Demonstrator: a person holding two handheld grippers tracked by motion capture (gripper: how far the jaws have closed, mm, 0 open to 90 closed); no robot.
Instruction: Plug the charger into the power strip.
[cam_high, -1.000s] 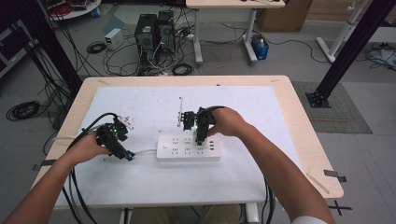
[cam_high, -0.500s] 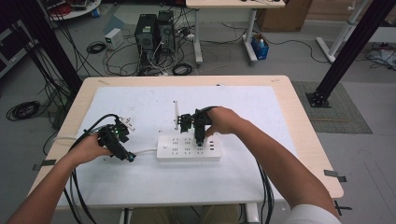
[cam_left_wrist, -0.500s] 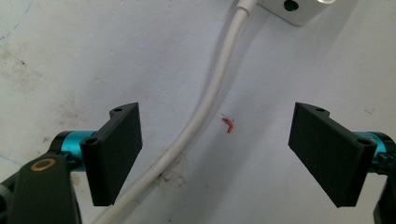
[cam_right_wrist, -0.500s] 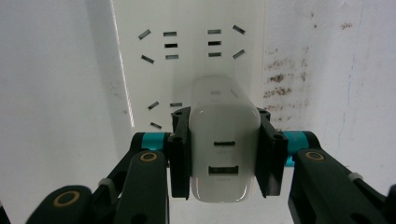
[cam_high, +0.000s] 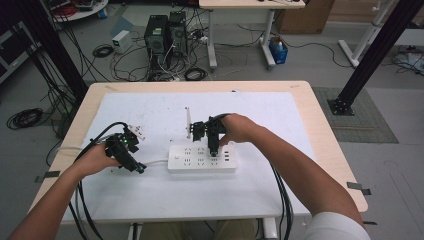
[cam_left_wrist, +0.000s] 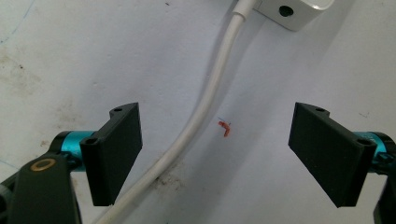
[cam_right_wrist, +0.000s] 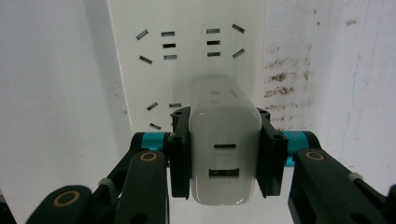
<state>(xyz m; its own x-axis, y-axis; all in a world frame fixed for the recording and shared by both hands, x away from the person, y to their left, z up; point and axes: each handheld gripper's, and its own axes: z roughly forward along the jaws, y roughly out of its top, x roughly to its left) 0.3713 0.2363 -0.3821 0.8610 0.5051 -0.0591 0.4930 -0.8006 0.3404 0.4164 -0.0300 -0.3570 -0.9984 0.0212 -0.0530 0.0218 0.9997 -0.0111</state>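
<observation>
While the right gripper (cam_right_wrist: 226, 156) clamps a white USB charger (cam_right_wrist: 224, 154) between both pads, directly over the white power strip (cam_high: 200, 159) at table centre, the left gripper (cam_left_wrist: 219, 154) stands released, jaws wide either side of the strip's white cable (cam_left_wrist: 205, 102).

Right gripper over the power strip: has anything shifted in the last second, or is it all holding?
Hardly anything. The right gripper is clamped on the white charger above the power strip as before, perhaps a touch nearer the person. The left gripper has kept its place, jaws open astride the strip's white cable. The strip has not moved.
</observation>
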